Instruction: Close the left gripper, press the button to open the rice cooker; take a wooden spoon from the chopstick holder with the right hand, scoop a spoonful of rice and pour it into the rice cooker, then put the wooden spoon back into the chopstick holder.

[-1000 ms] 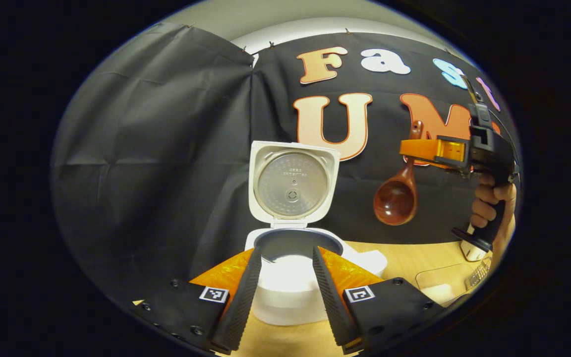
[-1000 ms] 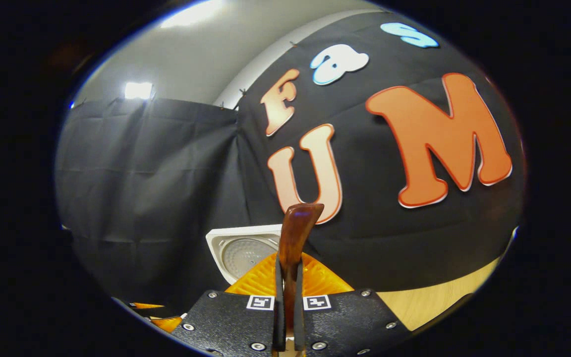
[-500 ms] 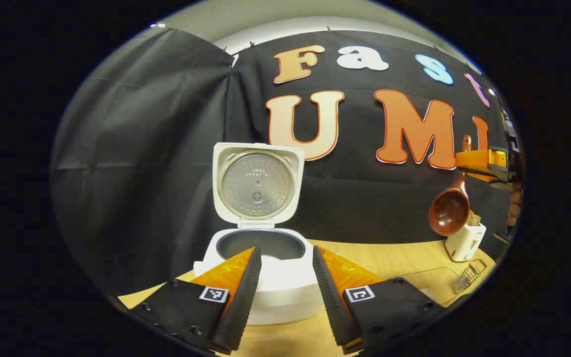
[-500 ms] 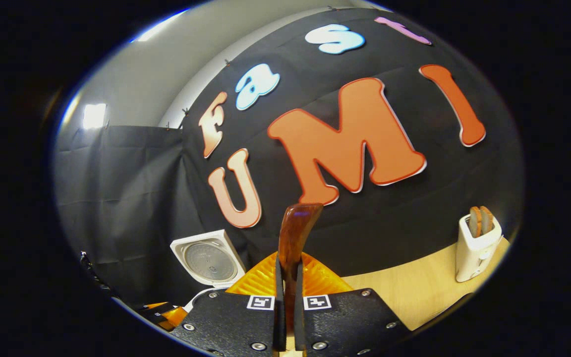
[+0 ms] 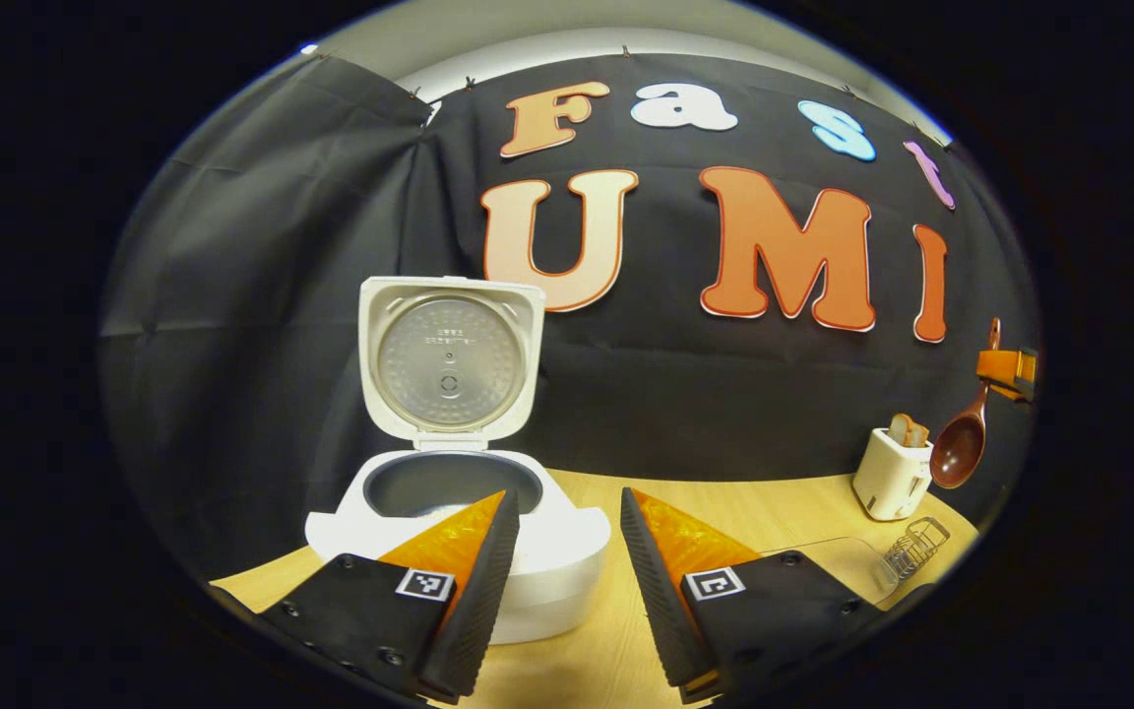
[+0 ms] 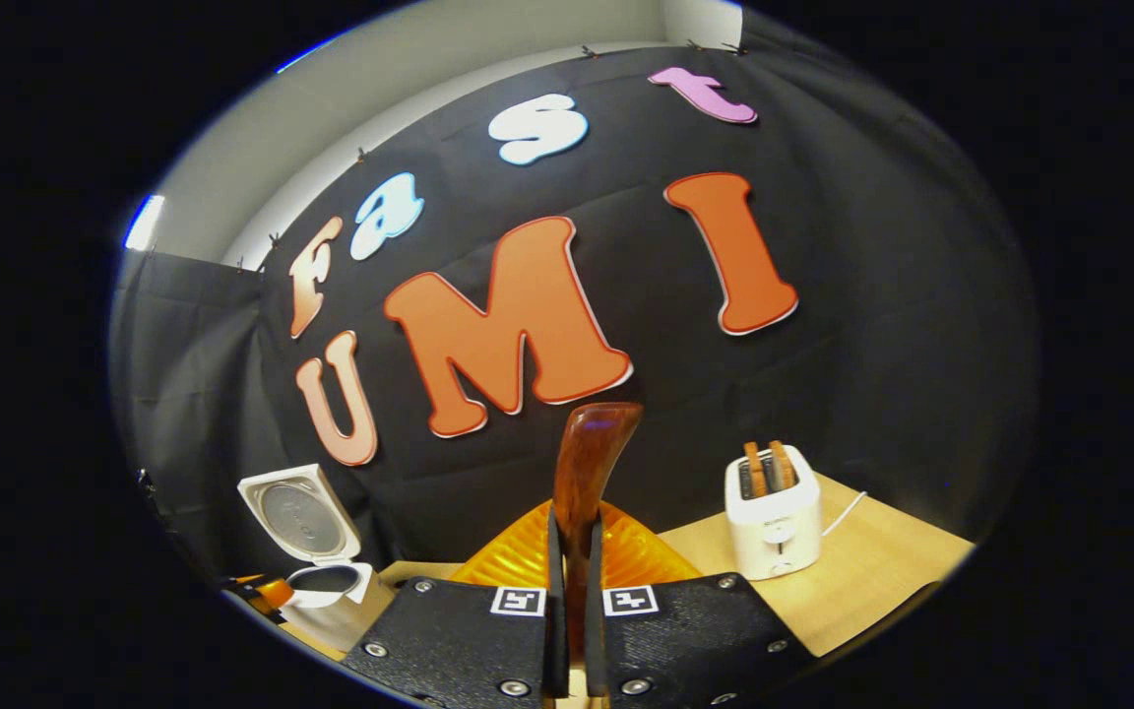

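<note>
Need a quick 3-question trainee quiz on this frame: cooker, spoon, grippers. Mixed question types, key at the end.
1. True or false: the white rice cooker has its hinged lid raised upright.
2. Multiple choice: what does the right gripper hold? A) a metal fork B) the brown wooden spoon C) nothing
3. Fill in: the left gripper is ____, with the rice cooker beyond its left finger.

Key:
1. True; the metal inner plate of the lid faces the camera in the left gripper view.
2. B; both fingers press on the spoon's handle, and its bowl hangs beside the white toaster.
3. open
</note>
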